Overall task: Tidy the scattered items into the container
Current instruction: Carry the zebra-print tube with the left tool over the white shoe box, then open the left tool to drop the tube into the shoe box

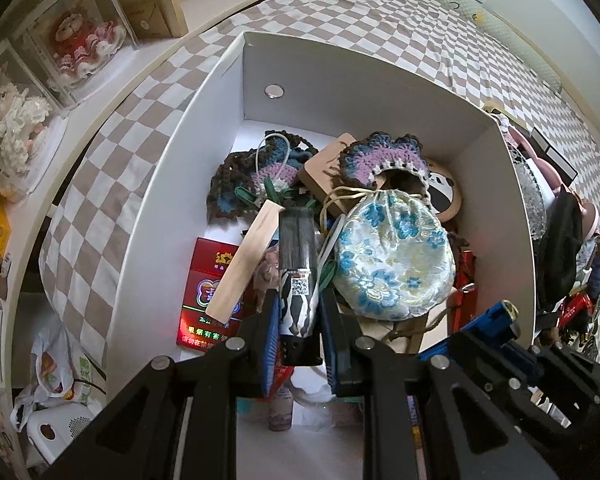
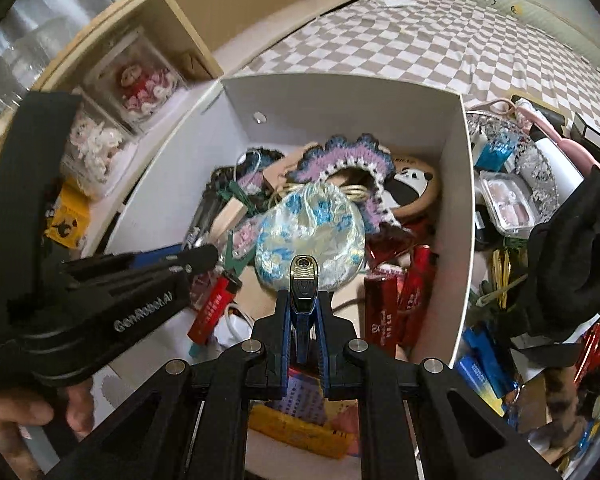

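A dark tube with a cow-patterned label (image 1: 296, 280) is being gripped by the left claw (image 1: 299, 312), its blue pads pressed against the tube's lower end, and is being held over the open white box (image 1: 340, 92). The box is sitting on a checkered bed (image 1: 380, 20). Inside it, a floral drawstring pouch (image 1: 392, 256) is lying on top of the pile, just right of the tube, with a crocheted purple-and-blue piece (image 1: 380, 156) behind it and a round panda-faced item (image 1: 440, 192) against the far right wall. A pale wooden stick (image 1: 244, 264) is leaning just left of the tube, across a red carton (image 1: 212, 280) on the box floor.

A blue-and-gold lighter (image 2: 303, 292) is being clamped by the right claw (image 2: 303, 308) — the metal head is standing upright between the fingers, above the near part of the box, just in front of the pouch. In the right wrist view the left claw is being seen from the side, reaching into the box from the left; a red lighter (image 2: 212, 312) is lying beneath it. Red cylindrical packs (image 2: 396, 304) are resting against the right wall inside the box.

Outside the box on the right, scattered things are lying in a heap — a black cloth (image 2: 572, 264), a clear plastic case (image 2: 504, 204) and a pink handle (image 2: 552, 136) among them.
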The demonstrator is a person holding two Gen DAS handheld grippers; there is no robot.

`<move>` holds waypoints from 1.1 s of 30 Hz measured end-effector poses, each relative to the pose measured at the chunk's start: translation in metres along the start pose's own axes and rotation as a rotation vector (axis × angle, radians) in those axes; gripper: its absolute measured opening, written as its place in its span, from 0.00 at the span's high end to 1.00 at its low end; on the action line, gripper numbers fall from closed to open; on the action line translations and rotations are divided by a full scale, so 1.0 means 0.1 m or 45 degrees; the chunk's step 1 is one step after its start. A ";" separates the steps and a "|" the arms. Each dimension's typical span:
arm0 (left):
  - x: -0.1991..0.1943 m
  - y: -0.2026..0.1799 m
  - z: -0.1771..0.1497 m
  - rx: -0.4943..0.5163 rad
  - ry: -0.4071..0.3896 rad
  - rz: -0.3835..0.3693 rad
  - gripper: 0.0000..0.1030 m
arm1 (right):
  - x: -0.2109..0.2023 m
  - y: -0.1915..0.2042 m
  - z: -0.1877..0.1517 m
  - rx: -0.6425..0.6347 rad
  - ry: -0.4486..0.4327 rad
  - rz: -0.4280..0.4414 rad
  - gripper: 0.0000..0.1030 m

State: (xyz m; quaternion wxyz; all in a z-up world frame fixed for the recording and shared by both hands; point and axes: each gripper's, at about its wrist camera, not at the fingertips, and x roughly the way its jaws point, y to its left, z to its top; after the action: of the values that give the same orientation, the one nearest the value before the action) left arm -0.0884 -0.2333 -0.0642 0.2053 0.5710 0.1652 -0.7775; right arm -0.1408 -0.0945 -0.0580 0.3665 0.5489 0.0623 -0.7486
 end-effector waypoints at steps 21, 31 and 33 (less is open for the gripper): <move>0.02 -0.05 -0.01 -0.026 0.012 0.011 0.48 | -0.15 -0.05 0.06 0.037 -0.075 0.027 0.88; 0.00 -0.12 -0.01 -0.020 0.011 0.013 0.48 | -0.27 -0.17 0.08 0.080 -0.112 0.036 0.88; -0.01 -0.17 -0.01 -0.013 0.006 0.008 0.48 | -0.28 -0.21 0.07 0.088 -0.117 0.032 0.88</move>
State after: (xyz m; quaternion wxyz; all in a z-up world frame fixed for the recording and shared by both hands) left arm -0.0960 -0.2184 -0.0631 0.2102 0.5722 0.1681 -0.7747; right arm -0.1556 -0.0693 -0.0370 0.3594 0.5271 0.0126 -0.7700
